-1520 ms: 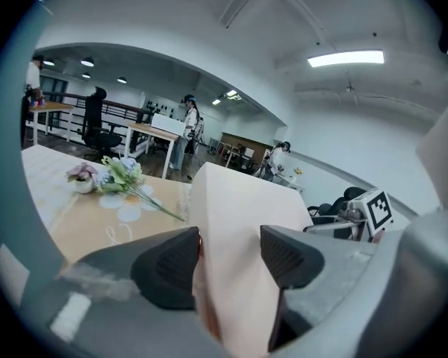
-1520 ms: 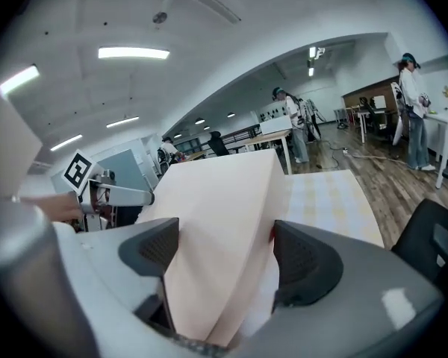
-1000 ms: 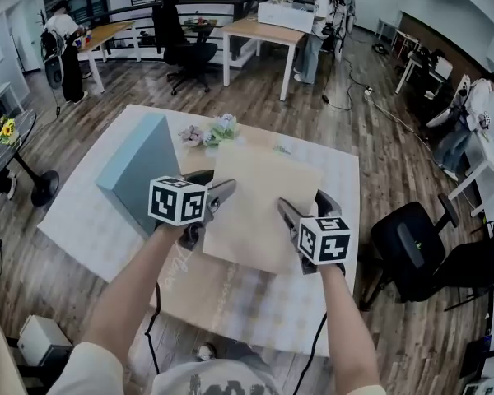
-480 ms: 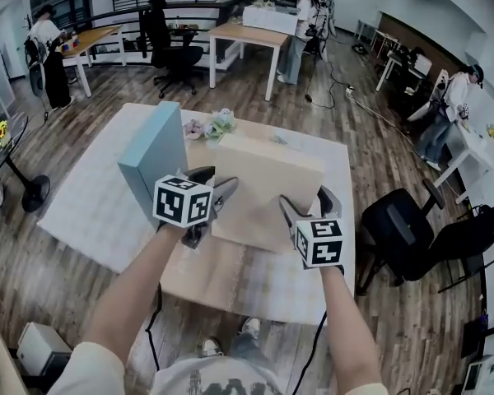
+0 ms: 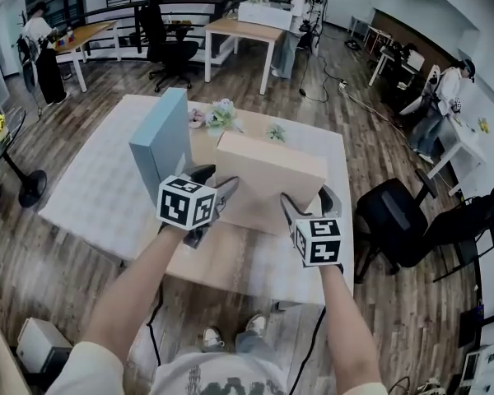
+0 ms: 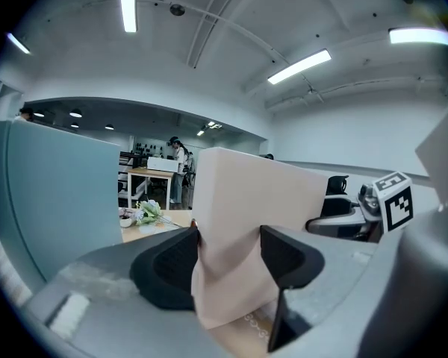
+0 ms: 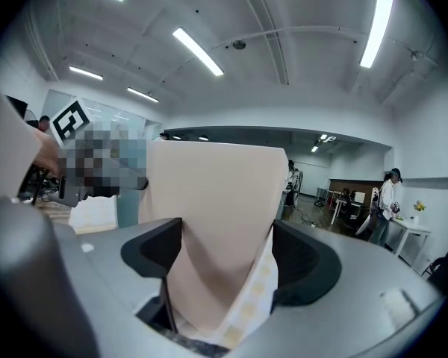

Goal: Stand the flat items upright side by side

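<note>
Beige box (image 5: 267,183) tilted, near edge clamped by left tongs (image 5: 216,181) and right tongs (image 5: 306,197); upright blue box (image 5: 160,138) just left on desk (image 5: 82,196).

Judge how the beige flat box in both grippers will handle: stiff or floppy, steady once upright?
Probably stiff and fairly light: the beige box shows straight edges with the left gripper and right gripper pinching only its near edge. Stood upright it may tip easily, being thin.
</note>
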`<state>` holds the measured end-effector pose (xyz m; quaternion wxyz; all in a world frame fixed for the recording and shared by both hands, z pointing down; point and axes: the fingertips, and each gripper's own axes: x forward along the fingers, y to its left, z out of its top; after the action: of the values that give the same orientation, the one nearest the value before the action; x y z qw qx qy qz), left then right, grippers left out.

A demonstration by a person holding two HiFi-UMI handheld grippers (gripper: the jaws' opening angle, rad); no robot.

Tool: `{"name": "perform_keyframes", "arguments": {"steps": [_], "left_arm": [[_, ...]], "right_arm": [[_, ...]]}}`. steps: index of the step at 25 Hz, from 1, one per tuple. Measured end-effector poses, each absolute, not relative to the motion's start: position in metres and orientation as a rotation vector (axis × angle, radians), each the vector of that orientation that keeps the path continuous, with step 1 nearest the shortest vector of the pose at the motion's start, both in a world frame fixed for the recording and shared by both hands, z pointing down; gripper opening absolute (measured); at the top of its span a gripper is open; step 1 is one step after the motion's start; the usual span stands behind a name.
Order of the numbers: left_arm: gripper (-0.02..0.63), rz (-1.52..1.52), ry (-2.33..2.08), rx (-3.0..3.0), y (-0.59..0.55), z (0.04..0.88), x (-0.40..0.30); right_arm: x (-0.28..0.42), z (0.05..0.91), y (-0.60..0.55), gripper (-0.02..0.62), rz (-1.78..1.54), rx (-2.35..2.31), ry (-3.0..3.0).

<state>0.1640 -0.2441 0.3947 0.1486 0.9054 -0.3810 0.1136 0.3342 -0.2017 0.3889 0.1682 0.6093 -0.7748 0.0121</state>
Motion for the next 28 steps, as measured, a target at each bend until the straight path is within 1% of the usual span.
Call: {"name": "perform_keyframes", "arguments": {"steps": [3,17,25,28], "left_arm": [[0.268,0.327,-1.120,2.590,-0.238,0.397,0.161],[0.268,0.230,-1.351,2.428,-0.224,0.397,0.165],[0.268,0.233,-1.465,2.372,-0.209,0.400,0.188],[0.268,0.227,-1.488,2.366,-0.203,0.398,0.200]], "right_arm": [[0.332,0.389,-0.195,0.362,0.027,1.711,-2.235],[0.342,0.388,-0.185,0.362,0.055,1.443,-2.452],[0.361,0.398,-0.198,0.362,0.157,1.259,-2.608],[0.359,0.403,-0.206,0.374,0.195,1.151,-2.656]]}}
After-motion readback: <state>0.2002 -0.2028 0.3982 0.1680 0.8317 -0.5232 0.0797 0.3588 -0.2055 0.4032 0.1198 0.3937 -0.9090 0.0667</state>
